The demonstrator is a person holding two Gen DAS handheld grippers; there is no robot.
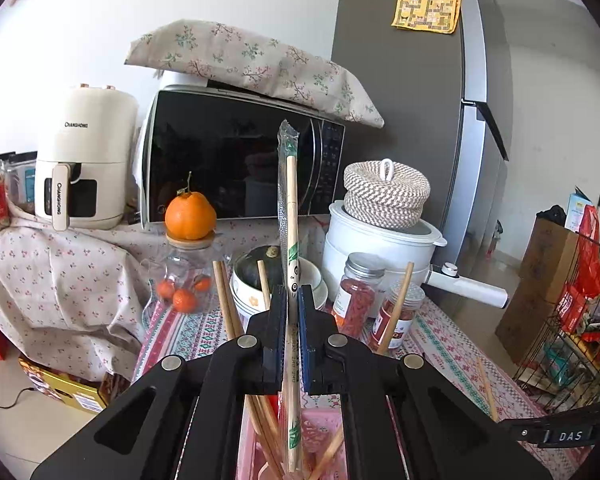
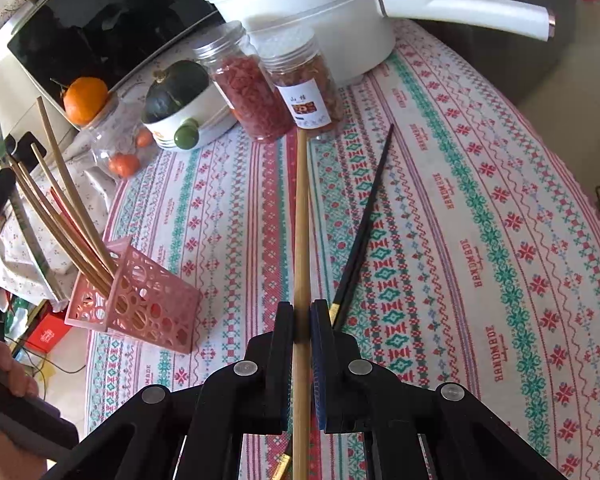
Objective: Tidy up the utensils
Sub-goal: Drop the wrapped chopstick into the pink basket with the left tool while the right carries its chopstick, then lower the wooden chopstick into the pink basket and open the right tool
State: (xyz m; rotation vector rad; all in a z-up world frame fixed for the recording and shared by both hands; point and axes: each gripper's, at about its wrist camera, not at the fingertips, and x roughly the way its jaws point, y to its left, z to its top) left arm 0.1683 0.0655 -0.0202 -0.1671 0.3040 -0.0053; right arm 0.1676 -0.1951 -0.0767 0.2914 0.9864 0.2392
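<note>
Left hand-held gripper (image 1: 293, 296): clenched on a wrapped chopstick pair (image 1: 290, 216), which stands nearly upright between the two black fingers, its plastic sleeve rising in front of the microwave (image 1: 236, 160).
Wrapped chopstick pair, lower end: reaches down into the pink basket (image 1: 324, 436) directly below the left hand-held gripper.
Pink basket (image 2: 140, 300): a perforated holder standing on the worktop (image 2: 460, 200) near its left edge, tilted in the right wrist view; several bamboo chopsticks (image 2: 60, 200) lean out of it toward the upper left.
Right hand-held gripper (image 2: 301, 312): clenched on a single bamboo chopstick (image 2: 301, 220), which runs straight ahead over the patterned cloth toward the two jars.
Black chopstick (image 2: 364, 224): lies on the cloth just to the right of the held bamboo one, angled away from it, with a gold band near the gripper end.
Jars (image 2: 256, 92): two clear containers of red dried goods, side by side in front of the white pot (image 2: 320, 12).
Bowl with dark green squash (image 2: 176, 92): beside the jars, to their left.
Person's hand (image 2: 4, 380): at the lower left edge of the right wrist view, wrapped around a dark handle.
</note>
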